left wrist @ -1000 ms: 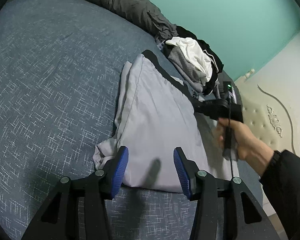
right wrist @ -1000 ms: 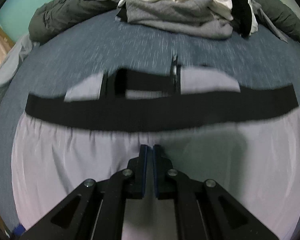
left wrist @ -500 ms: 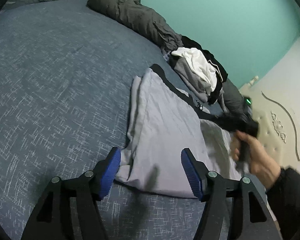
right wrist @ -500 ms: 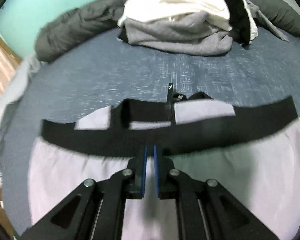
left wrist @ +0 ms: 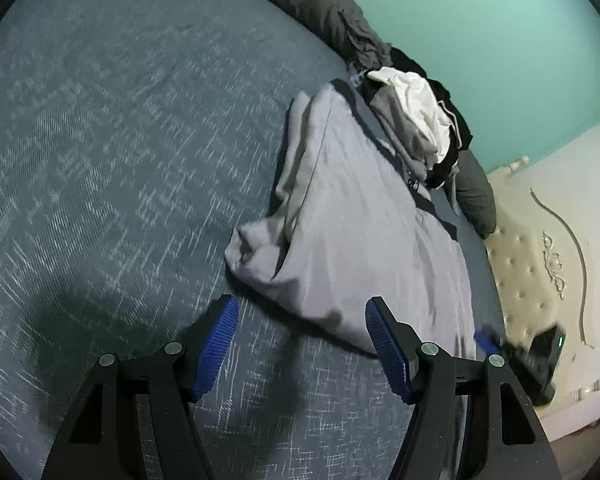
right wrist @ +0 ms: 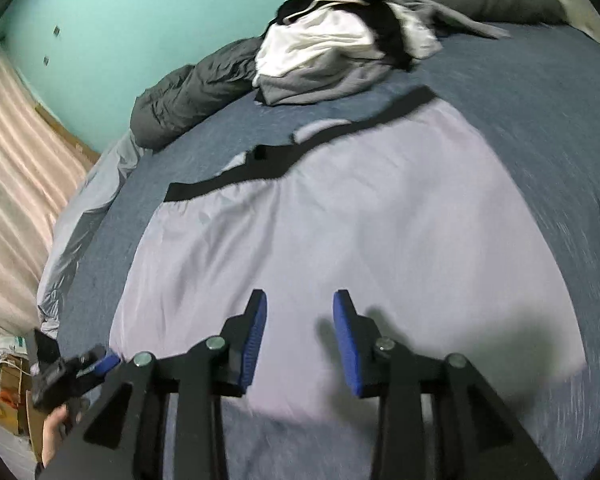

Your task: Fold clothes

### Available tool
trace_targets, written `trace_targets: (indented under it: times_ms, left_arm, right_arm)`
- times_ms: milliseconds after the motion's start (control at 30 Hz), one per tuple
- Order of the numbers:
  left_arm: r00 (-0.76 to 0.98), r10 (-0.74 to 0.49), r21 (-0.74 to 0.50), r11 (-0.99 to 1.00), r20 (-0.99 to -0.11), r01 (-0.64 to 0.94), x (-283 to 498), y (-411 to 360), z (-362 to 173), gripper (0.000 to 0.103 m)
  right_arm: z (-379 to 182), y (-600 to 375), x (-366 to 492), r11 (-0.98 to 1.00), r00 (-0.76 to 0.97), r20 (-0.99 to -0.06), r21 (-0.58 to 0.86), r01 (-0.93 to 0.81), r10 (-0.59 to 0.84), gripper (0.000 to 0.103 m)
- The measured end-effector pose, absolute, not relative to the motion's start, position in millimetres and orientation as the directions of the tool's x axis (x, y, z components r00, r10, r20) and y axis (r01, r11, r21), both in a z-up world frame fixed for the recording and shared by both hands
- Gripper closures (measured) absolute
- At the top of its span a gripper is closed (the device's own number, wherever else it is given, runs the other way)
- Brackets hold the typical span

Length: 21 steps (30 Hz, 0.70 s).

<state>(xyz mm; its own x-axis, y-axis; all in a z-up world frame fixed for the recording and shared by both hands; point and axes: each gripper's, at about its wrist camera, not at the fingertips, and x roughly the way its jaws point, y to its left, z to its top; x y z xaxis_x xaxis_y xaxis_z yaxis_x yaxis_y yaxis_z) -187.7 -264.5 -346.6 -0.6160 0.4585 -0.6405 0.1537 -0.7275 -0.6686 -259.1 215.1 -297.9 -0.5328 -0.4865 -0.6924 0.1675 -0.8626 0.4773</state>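
Pale lilac shorts (left wrist: 360,232) with a black waistband (right wrist: 300,152) lie flat on the blue bedspread (left wrist: 120,140). My left gripper (left wrist: 302,312) stands open just short of the near hem, which bunches at its left corner; nothing is between its fingers. In the right wrist view the shorts (right wrist: 340,220) fill the middle. My right gripper (right wrist: 300,304) hovers over their near part, its jaws opening, with no cloth between the pads. It shows blurred at the right edge of the left wrist view (left wrist: 486,338).
A pile of white, grey and black clothes (right wrist: 332,52) lies beyond the waistband, with a dark grey duvet (right wrist: 188,96) rolled along the teal wall. A cream tufted headboard (left wrist: 532,280) borders the bed. A curtain (right wrist: 12,160) and boxes (right wrist: 8,384) stand off the bed's side.
The right gripper drew back from the waistband to the near part of the shorts and opened. The left gripper opened wider and backed off the hem.
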Motion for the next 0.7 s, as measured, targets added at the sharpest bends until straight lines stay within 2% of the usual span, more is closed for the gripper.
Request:
trace_targets:
  times_ms: [233, 433, 500, 567, 600, 667, 700]
  left_arm:
    - [-0.637, 0.426, -0.66, -0.729, -0.643, 0.179, -197.9, -258.3, -352.4, 0.033]
    - [-0.659, 0.387, -0.645, -0.738, -0.645, 0.198, -208.6, -255.4, -359.7, 0.035]
    - [-0.656, 0.378, -0.631, -0.751, -0.653, 0.195, -211.2, -251.8, -359.8, 0.041]
    - [-0.657, 0.378, -0.632, -0.75, -0.653, 0.197, -211.6, -250.9, -359.7, 0.057]
    - [-0.658, 0.377, -0.633, -0.748, -0.652, 0.199, -211.7, -250.9, -359.5, 0.06]
    - [-0.666, 0.383, -0.641, -0.744, -0.64, 0.189, -211.2, -249.4, -356.8, 0.078]
    - [-0.67, 0.386, -0.645, -0.742, -0.634, 0.183, -210.9, -248.5, -355.3, 0.081]
  right_arm:
    - [-331.5, 246.6, -205.6, -0.854, -0.546, -0.687, 0.507, 0.115, -0.481, 0.068]
    - [-340.7, 270.3, -196.2, -0.859, -0.574, -0.68, 0.506, 0.081, -0.455, 0.068]
    - [-337.9, 277.4, -195.5, -0.868, -0.6, -0.671, 0.491, 0.081, -0.436, 0.068]
    - [-338.6, 285.2, -195.1, -0.864, -0.612, -0.663, 0.499, 0.068, -0.431, 0.068]
    - [-340.2, 288.5, -195.4, -0.861, -0.611, -0.663, 0.504, 0.061, -0.432, 0.068]
    - [-343.7, 294.2, -195.6, -0.864, -0.61, -0.671, 0.502, 0.044, -0.421, 0.068]
    - [-345.6, 296.4, -195.6, -0.867, -0.611, -0.675, 0.498, 0.036, -0.413, 0.068]
